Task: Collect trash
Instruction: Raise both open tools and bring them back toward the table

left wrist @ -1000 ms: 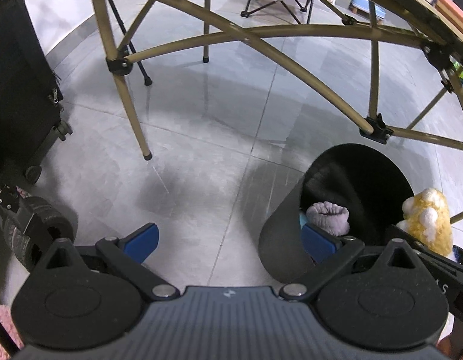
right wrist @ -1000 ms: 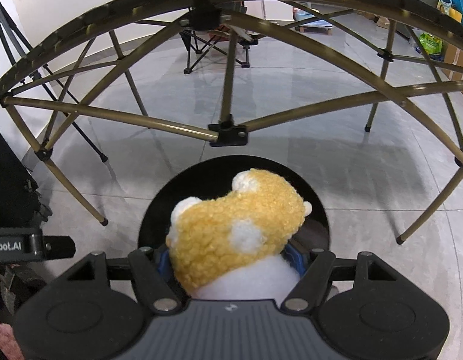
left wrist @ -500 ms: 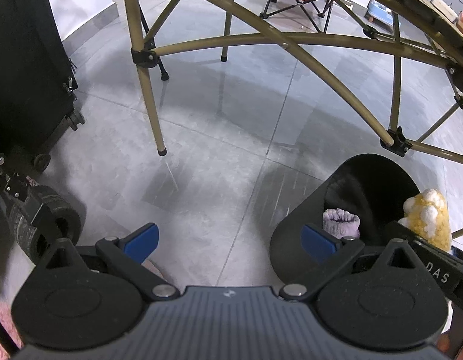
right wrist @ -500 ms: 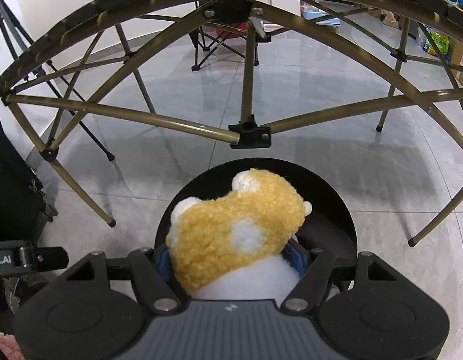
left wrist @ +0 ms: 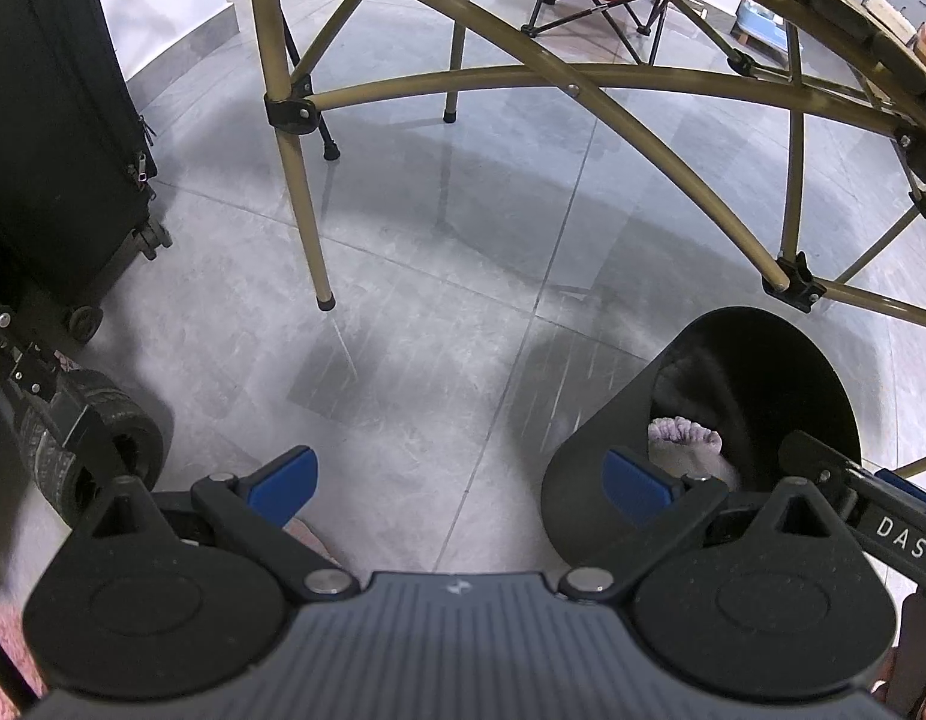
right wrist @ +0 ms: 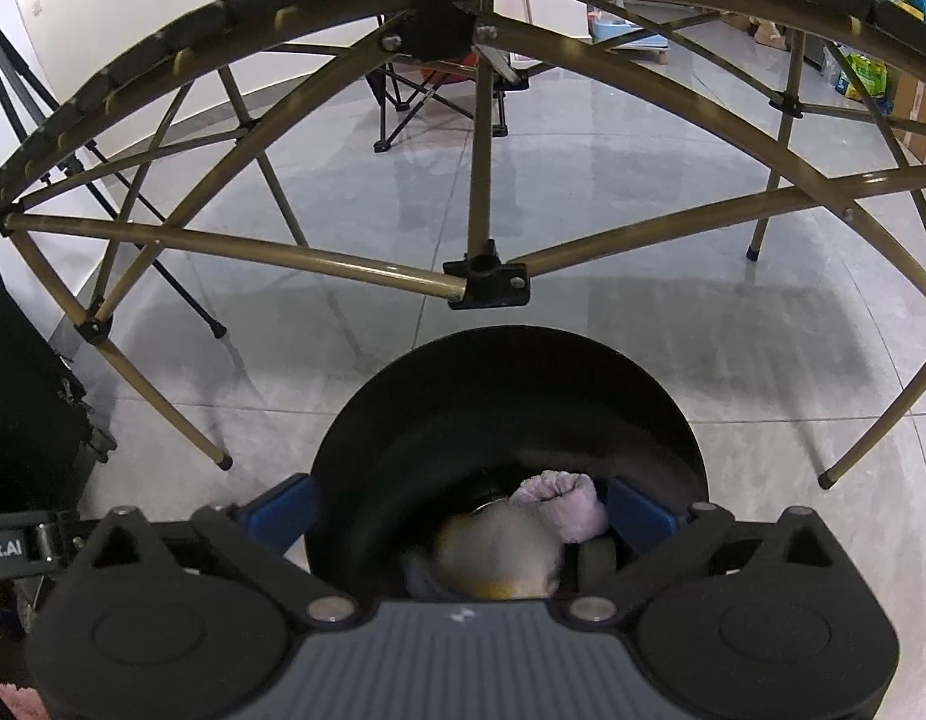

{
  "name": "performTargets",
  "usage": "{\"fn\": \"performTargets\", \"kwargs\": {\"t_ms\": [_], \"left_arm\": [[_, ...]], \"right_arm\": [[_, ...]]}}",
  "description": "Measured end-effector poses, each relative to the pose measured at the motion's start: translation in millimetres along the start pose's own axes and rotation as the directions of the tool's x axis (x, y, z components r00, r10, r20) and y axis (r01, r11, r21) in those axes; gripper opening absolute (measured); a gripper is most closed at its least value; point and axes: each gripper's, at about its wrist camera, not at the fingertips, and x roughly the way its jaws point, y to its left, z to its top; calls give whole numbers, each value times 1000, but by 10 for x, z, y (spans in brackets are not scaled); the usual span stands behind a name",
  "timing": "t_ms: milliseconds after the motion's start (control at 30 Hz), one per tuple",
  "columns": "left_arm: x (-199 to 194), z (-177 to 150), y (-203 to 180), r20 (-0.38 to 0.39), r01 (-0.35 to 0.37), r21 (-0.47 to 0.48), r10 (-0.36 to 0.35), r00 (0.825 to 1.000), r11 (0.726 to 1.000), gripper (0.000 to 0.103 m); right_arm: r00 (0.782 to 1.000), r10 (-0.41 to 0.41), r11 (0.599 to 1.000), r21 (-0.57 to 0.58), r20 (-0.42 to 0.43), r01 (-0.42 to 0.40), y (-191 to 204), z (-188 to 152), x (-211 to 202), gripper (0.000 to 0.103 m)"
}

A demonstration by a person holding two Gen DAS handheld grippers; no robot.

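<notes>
Yellow plush (right wrist: 499,558) drops into the black bin (right wrist: 511,360); my right hand-held gripper (right wrist: 457,510), jaws just opened wide and empty, should lift straight clear.

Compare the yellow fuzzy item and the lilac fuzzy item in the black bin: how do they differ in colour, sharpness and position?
Colour: the yellow fuzzy item is yellow and white; the lilac fuzzy item is pale purple.
Sharpness: the yellow one is motion-blurred in the right wrist view; the lilac one is sharp, with a ribbed, gathered opening.
Position: the yellow one lies nearer the right gripper, whose open jaws have just been opening; the lilac one lies farther in.
Both are soft and inside the black bin.
</notes>
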Motion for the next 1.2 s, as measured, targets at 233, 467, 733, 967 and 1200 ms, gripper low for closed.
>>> {"fn": "performTargets", "kwargs": {"t_ms": [233,467,733,967,1200], "left_arm": [[-1,-11,-6,2,3,4,-3,1000,1000,103],[-76,-25,-6,38,22,4,-22,999,1000,103],[-205,-35,-34,92,28,12,-29,995,1000,103],[-442,-48,-67,203,32,24,-37,979,999,103],[-739,-64,-121,342,36,41,-48,939,999,103]], "right_arm": [[1000,-12,1000,7,9,11,-28,-2,-20,103],[1000,-17,1000,5,22,17,-32,-7,-78,103],[998,-8,1000,5,61,8,-49,-9,-256,103],[989,-1,1000,-16,147,3,-50,-4,-559,103],[958,54,998,-54,280,-40,-90,10,-985,103]]}}
